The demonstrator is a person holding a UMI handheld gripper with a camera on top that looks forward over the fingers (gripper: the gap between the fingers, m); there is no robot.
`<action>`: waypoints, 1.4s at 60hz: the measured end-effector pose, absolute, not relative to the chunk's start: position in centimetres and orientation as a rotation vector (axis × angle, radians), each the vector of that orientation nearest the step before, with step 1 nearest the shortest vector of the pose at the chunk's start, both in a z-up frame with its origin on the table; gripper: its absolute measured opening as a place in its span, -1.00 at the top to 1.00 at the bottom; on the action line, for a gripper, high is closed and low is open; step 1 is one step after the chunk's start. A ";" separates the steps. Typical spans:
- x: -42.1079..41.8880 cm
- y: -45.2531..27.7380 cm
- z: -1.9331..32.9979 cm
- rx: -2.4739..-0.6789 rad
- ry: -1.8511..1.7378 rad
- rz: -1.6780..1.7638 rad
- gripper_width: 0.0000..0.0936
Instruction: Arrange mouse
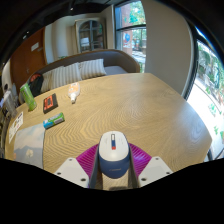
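Note:
A white and grey-blue mouse point(112, 148) with a small red and blue mark on top sits between my two fingers, its nose pointing away over the round wooden table point(140, 105). My gripper point(112, 160) is shut on the mouse: the magenta pad of the left finger point(88, 157) and that of the right finger point(137, 157) press against its two sides. The mouse's rear is hidden at the base of the fingers. I cannot tell whether it rests on the table or is held just above it.
On the table's left side stand a green bottle point(27, 97) and a small glass point(74, 95). A small dark box point(53, 121) and a white flat sheet point(28, 146) lie nearer. A cushioned bench point(85, 70) runs behind the table.

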State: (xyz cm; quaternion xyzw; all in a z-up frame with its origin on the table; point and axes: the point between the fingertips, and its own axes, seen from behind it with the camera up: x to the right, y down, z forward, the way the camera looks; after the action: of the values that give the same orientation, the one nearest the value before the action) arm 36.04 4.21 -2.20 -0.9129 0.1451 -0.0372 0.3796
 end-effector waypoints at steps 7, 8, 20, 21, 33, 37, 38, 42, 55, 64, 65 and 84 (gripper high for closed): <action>36.6 4.3 -0.1 -2.366 0.494 -0.115 0.08; 36.6 4.6 0.9 -2.348 0.501 -0.125 0.08; 26.8 11.6 17.5 -2.105 0.353 -0.105 0.08; 25.3 12.1 18.4 -2.092 0.325 -0.102 0.08; 7.0 14.5 16.4 -2.055 -0.002 -0.044 0.09; 3.9 13.9 11.2 -2.149 -0.044 -0.029 0.09; 3.2 13.6 9.8 -2.174 -0.048 -0.023 0.09; 0.5 12.6 4.3 -2.234 -0.056 -0.008 0.09; 3.5 9.2 -1.0 -2.364 0.066 -0.091 -0.04; 3.4 9.0 -1.2 -2.363 0.112 -0.034 -0.23; 3.5 8.8 -1.2 -2.374 0.111 -0.029 -0.30; 4.4 -3.6 4.4 -2.435 0.025 -0.006 -0.81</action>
State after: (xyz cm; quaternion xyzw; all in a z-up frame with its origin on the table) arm 4.44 -3.58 4.43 -0.9383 0.0096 -0.0023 0.3458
